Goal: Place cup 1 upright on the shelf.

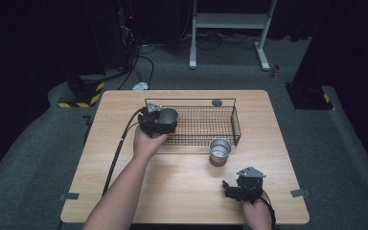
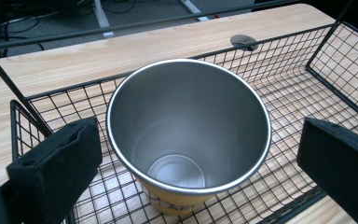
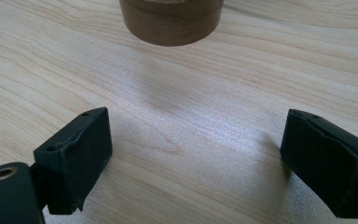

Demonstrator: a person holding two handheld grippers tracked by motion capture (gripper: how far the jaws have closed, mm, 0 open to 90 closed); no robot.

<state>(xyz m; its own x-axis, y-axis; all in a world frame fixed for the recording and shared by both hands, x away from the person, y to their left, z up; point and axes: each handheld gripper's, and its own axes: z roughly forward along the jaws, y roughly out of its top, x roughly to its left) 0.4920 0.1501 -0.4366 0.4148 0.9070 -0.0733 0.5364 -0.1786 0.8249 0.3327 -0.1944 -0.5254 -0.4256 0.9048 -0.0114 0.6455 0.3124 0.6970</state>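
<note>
Steel-grey metal cup [image 2: 186, 140], round and open-mouthed with a yellowish band near its base, is standing in the left end of the black wire-mesh basket [image 1: 206, 125]; the high view is showing it at [image 1: 167, 115], upright, just ahead of the person's left hand [image 1: 147, 143]. That hand is holding the left gripper [image 1: 162, 120] at the basket's near-left corner, with a black cable [image 1: 117, 153] trailing back from it across the light wooden table [image 1: 172, 191]. In the left gripper view, the two black jaws are spreading wide on either side of the cup, each standing clear of its wall, so the left gripper [image 2: 196, 154] is released and grasping nothing; the cup's empty inside and shiny rim are facing the camera, and the mesh floor is running beneath it. A small dark round disc [image 1: 216, 102] is lying on the table just beyond the basket's far rail. Moving rightward, a second shiny metal cup [image 1: 220, 151] is standing upright on the table just outside the basket's near-right corner. In the right gripper view its brownish base [image 3: 170, 21] is sitting at the top edge, well ahead of the jaws. Near the table's front-right edge, the right hand [image 1: 258, 214] is holding the right gripper [image 1: 230, 189], topped by a grey three-cornered plate, low over the bare wood; its jaws are also spreading wide apart, so the right gripper [image 3: 193, 154] is likewise released and empty.
</note>
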